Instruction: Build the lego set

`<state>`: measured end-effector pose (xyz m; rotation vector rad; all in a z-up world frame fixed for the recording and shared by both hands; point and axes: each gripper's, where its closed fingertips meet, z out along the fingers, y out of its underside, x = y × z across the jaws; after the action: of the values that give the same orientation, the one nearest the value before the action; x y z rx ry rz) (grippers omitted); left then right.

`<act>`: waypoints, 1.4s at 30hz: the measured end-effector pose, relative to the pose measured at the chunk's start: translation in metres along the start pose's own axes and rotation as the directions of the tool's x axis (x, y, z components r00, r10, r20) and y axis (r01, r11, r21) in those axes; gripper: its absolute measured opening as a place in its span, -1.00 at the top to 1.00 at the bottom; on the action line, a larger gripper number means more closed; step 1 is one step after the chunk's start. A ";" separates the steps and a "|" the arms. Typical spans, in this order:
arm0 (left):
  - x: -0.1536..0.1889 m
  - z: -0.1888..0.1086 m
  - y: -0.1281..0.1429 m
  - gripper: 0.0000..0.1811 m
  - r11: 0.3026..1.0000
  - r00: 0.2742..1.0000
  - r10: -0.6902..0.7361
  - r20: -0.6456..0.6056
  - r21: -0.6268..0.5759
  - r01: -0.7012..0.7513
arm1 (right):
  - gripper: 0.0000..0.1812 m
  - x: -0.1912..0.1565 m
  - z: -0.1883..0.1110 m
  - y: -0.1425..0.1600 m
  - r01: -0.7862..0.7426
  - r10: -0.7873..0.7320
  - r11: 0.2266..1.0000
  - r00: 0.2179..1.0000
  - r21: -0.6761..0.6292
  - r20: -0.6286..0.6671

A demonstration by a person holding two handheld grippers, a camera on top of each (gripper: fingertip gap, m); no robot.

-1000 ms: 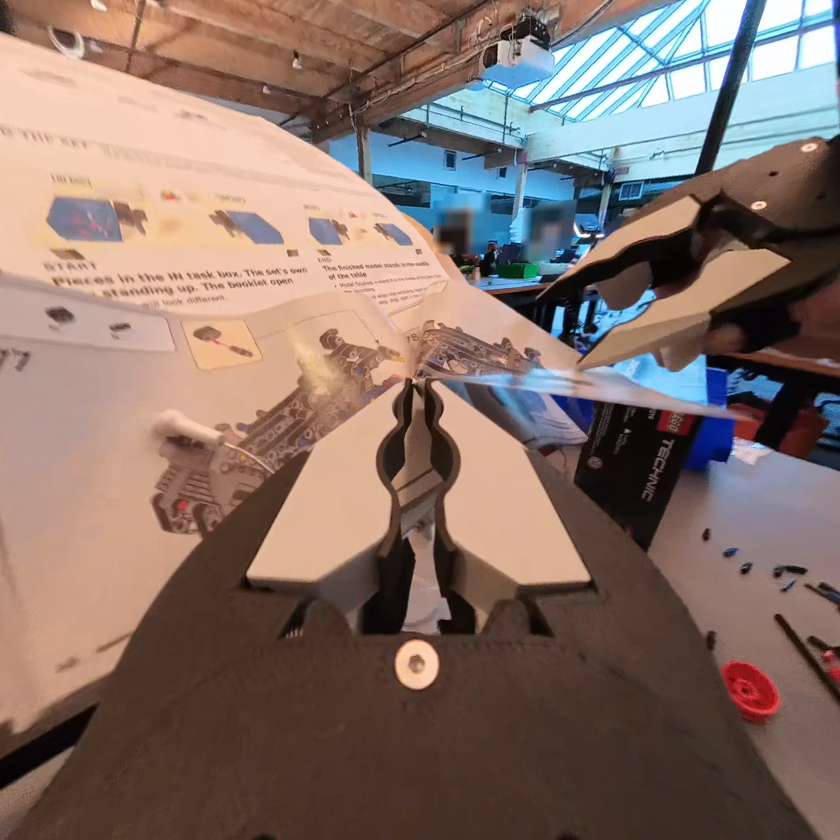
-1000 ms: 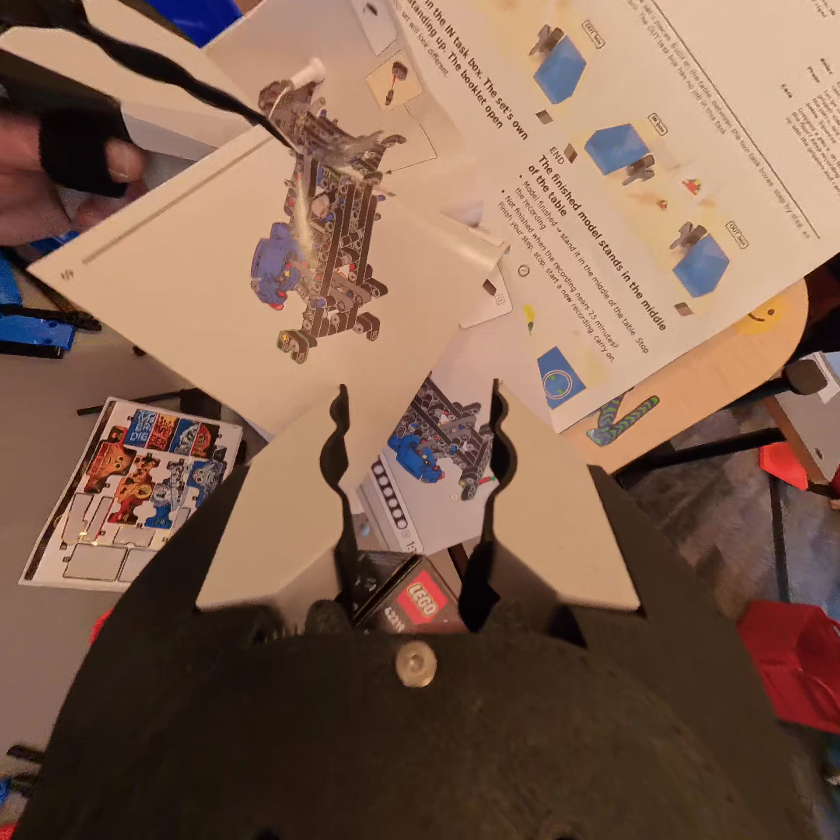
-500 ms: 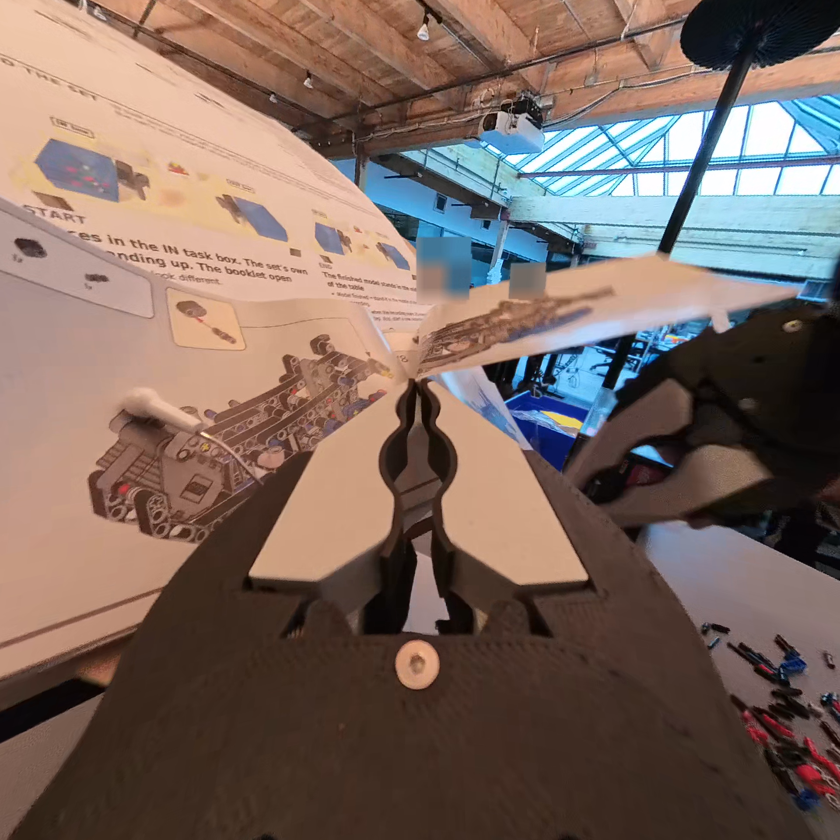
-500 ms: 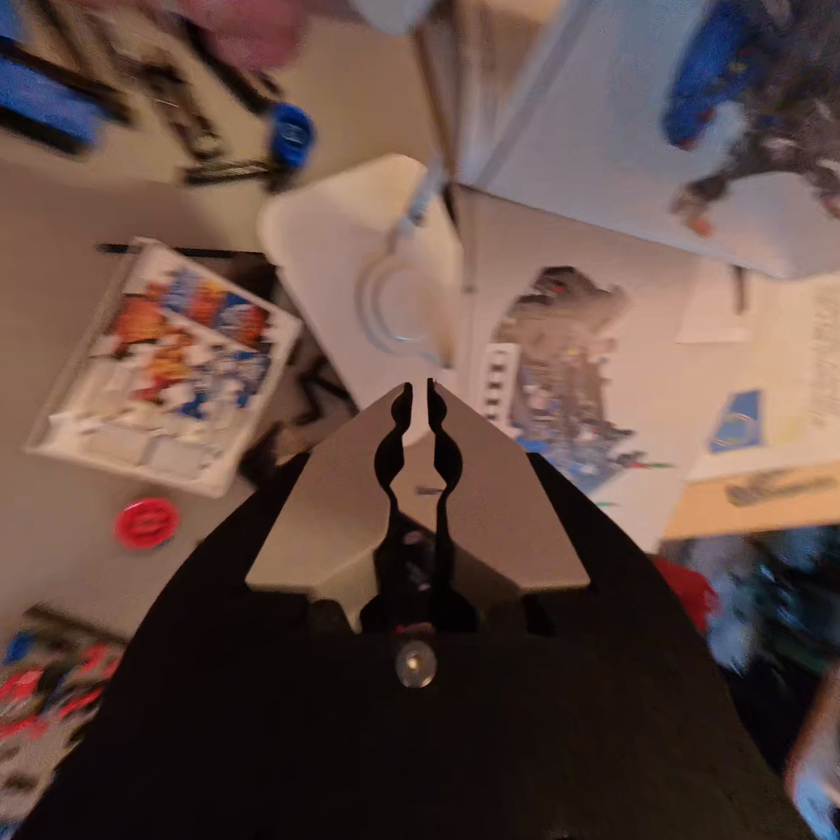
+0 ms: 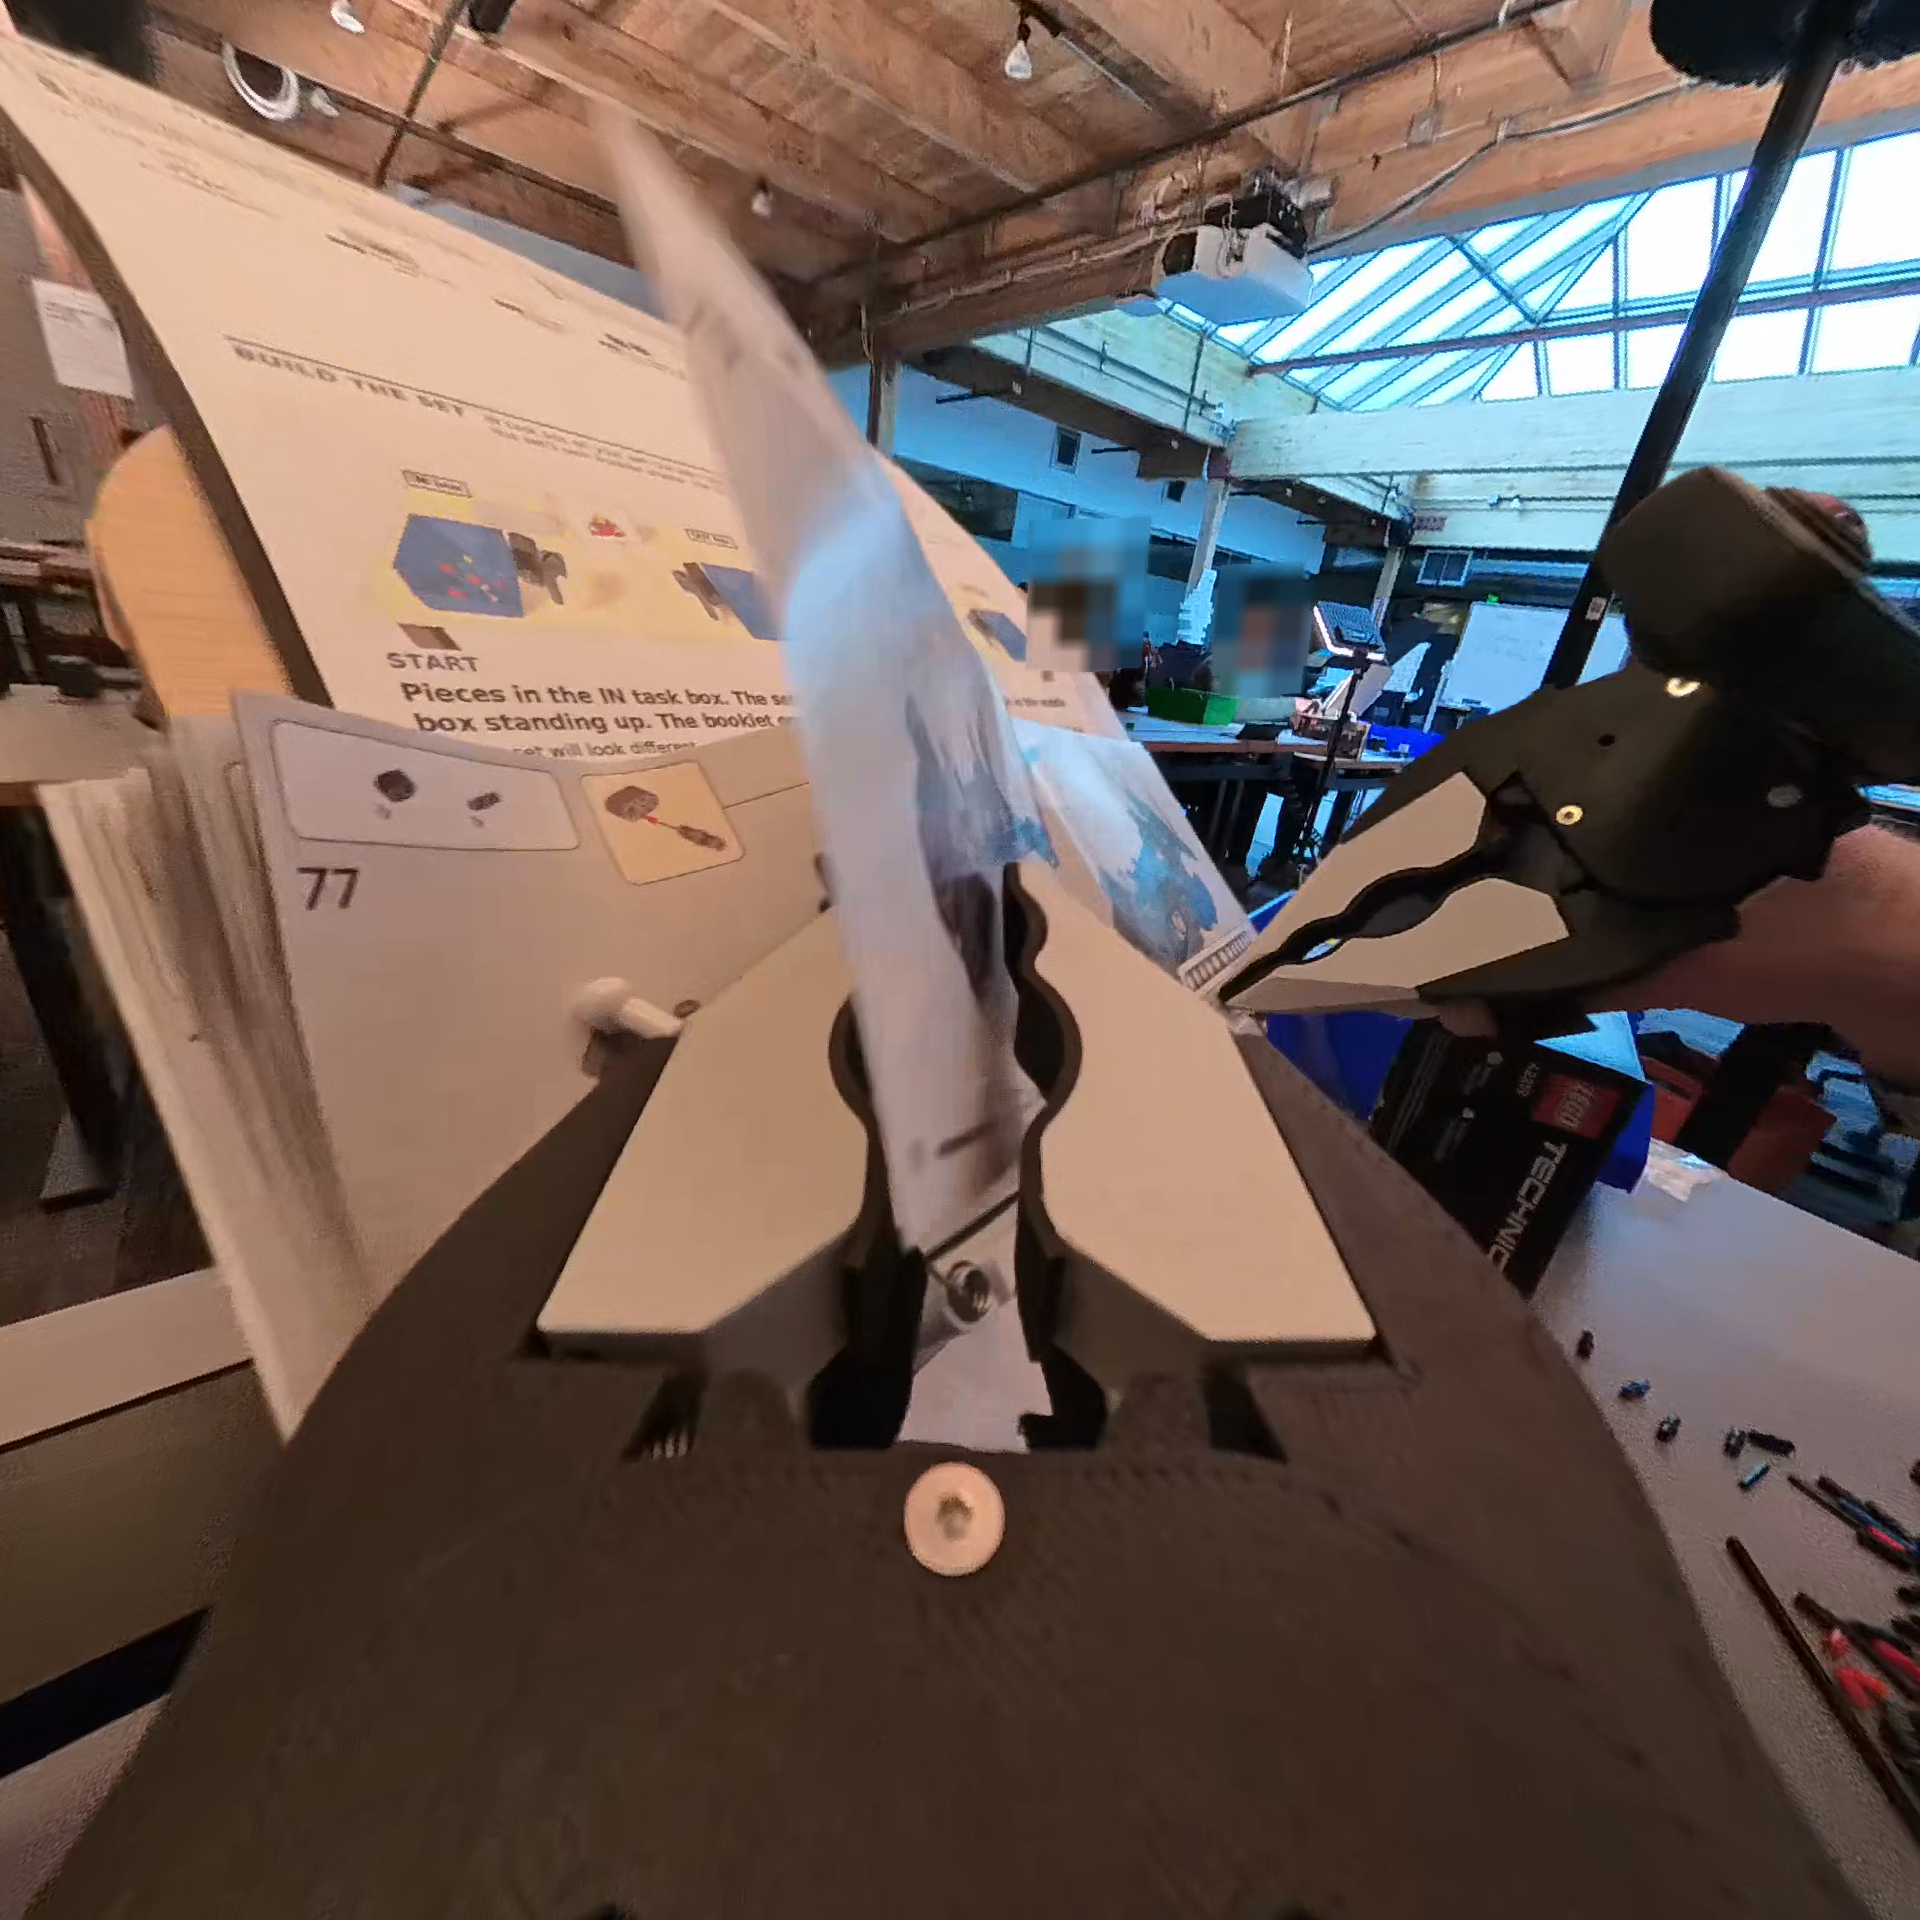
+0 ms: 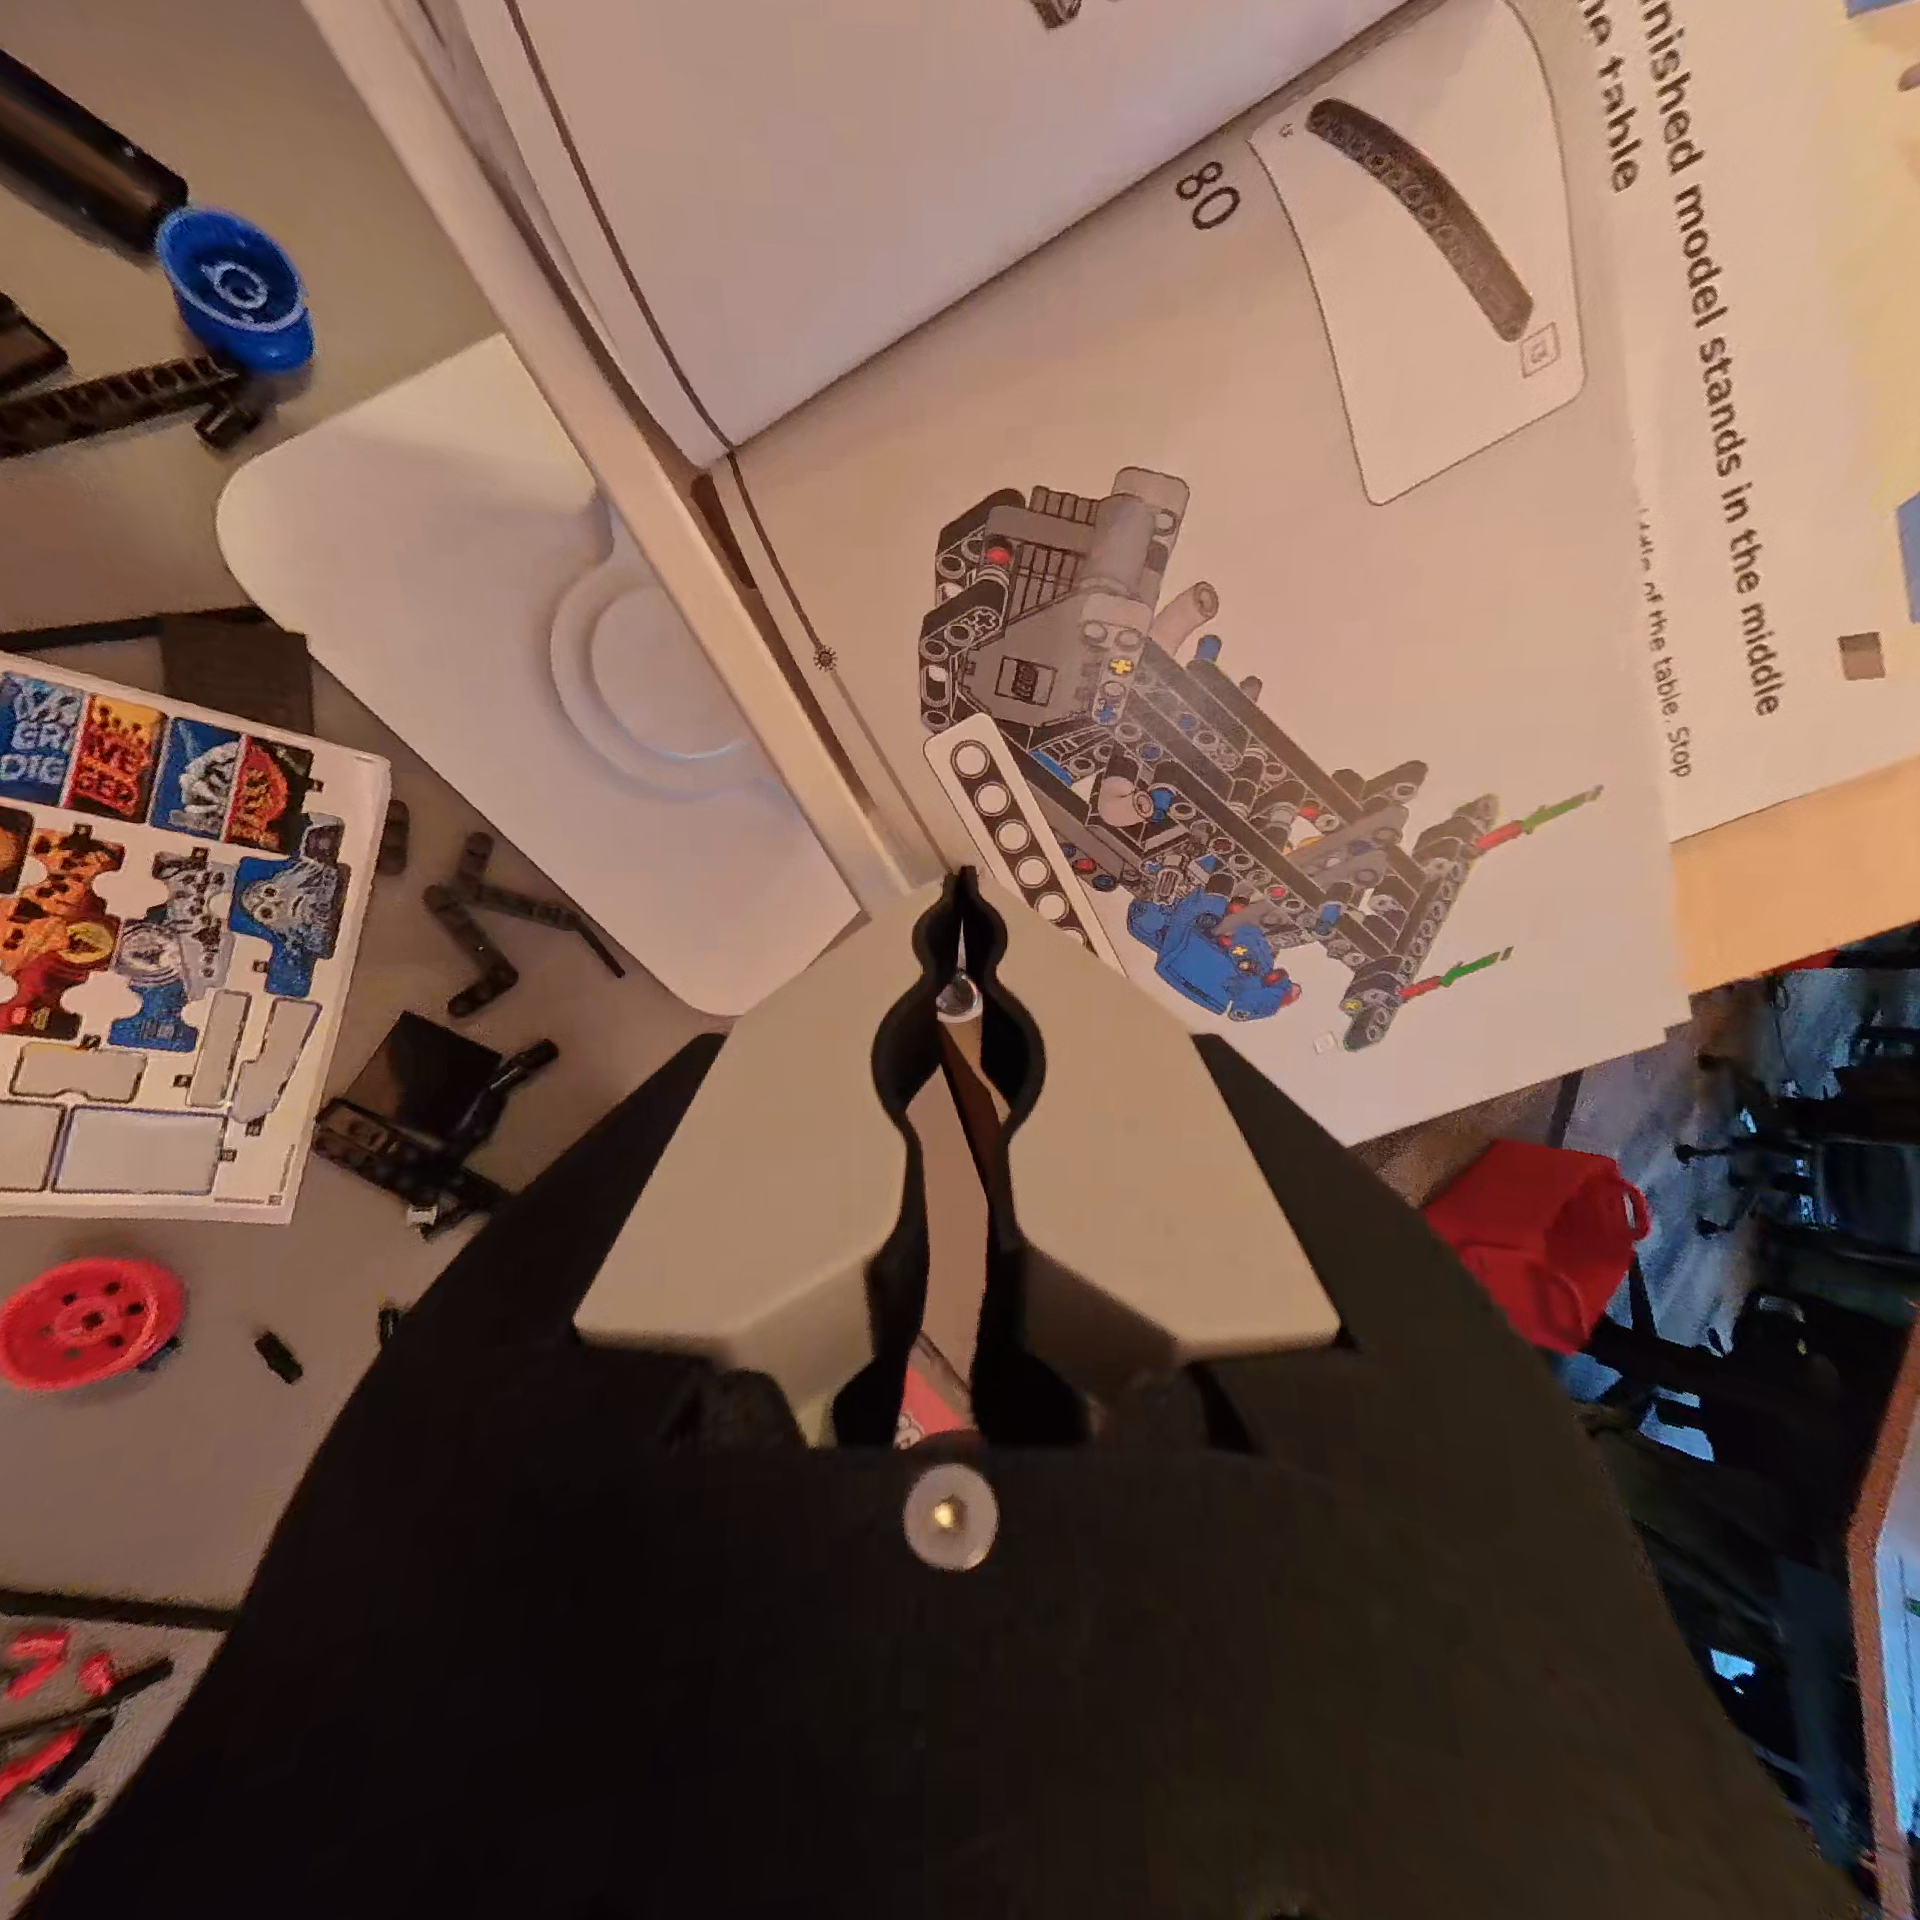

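The instruction booklet (image 5: 468, 997) stands open on a white stand (image 6: 468, 582). My left gripper (image 5: 925, 894) is open a little. A blurred, upright booklet page (image 5: 883, 665) stands between its jaws. My right gripper (image 6: 961, 881) is shut, with its tips at the lower edge of the right-hand page (image 6: 1299, 623), next to the spine. I cannot tell whether it pinches any paper. It also shows in the left wrist view (image 5: 1236, 997), tips on that page's lower corner. Loose Lego parts (image 5: 1849, 1558) lie on the grey table.
A large printed sheet (image 5: 468, 416) stands behind the booklet. A black set box (image 5: 1507, 1153) stands at the right. A sticker sheet (image 6: 156, 935), red wheel (image 6: 88, 1320), blue wheel (image 6: 239, 286) and black beams (image 6: 488, 935) lie left of the stand. A red bin (image 6: 1538, 1236) sits off the table's edge.
My left gripper was shut on a page and has opened; the page now swings upright. My right gripper closed and moved down to the right-hand page's lower edge.
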<state>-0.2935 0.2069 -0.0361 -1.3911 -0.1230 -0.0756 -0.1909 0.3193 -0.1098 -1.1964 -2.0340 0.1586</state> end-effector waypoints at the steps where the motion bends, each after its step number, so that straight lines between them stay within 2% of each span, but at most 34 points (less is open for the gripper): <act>1: -0.003 -0.002 0.000 0.84 1.000 1.000 -0.002 0.000 -0.011 0.002 | 1.00 -0.001 -0.001 -0.001 0.002 -0.002 1.000 1.000 -0.006 0.003; 5: -0.015 -0.015 0.001 0.84 0.999 1.000 0.002 0.002 -0.053 -0.002 | 1.00 0.000 -0.011 -0.011 0.033 -0.032 0.999 0.998 0.009 -0.053; 8: -0.026 -0.022 0.002 0.82 0.996 1.000 0.008 0.002 -0.084 -0.008 | 1.00 -0.011 -0.019 -0.030 0.056 -0.051 0.996 0.996 0.069 -0.067; 11: -0.037 -0.026 0.004 0.81 0.995 1.000 0.003 0.014 -0.101 -0.001 | 1.00 -0.047 -0.023 -0.069 0.077 -0.085 0.972 0.996 0.222 0.024; 15: -0.049 -0.030 0.001 0.93 0.994 0.999 0.030 0.039 -0.105 -0.026 | 0.94 -0.092 -0.011 -0.118 0.035 -0.096 0.929 0.984 0.368 0.148; 18: -0.048 -0.030 -0.003 1.00 0.995 0.999 0.043 0.015 -0.093 -0.042 | 0.89 -0.098 0.010 -0.140 -0.012 -0.049 0.922 0.988 0.386 0.149; 22: -0.049 -0.027 0.003 1.00 0.991 0.998 0.066 0.014 -0.116 -0.064 | 0.90 -0.094 0.031 -0.151 -0.040 0.001 0.931 0.994 0.363 0.108; 28: -0.049 -0.021 0.008 1.00 0.990 0.999 0.052 -0.014 -0.133 -0.054 | 0.94 -0.090 0.033 -0.153 -0.064 0.021 0.929 0.992 0.364 0.121; 32: -0.051 -0.021 0.010 1.00 0.991 0.999 0.037 -0.012 -0.128 -0.039 | 0.94 -0.090 0.032 -0.155 -0.201 0.110 0.904 0.962 0.378 0.249; 37: -0.054 -0.021 0.011 1.00 0.992 1.000 0.019 -0.015 -0.125 -0.020 | 0.98 -0.089 0.033 -0.156 -0.065 0.003 0.908 0.989 0.414 0.150; 42: -0.056 -0.020 0.011 1.00 0.992 0.999 0.038 0.006 -0.124 -0.037 | 1.00 -0.095 0.033 -0.156 0.181 -0.203 0.881 0.979 0.437 0.002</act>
<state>-0.3468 0.1883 -0.0573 -1.5169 -0.1005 -0.0472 -0.2952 0.1659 -0.1145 -0.7123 -2.0036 0.5205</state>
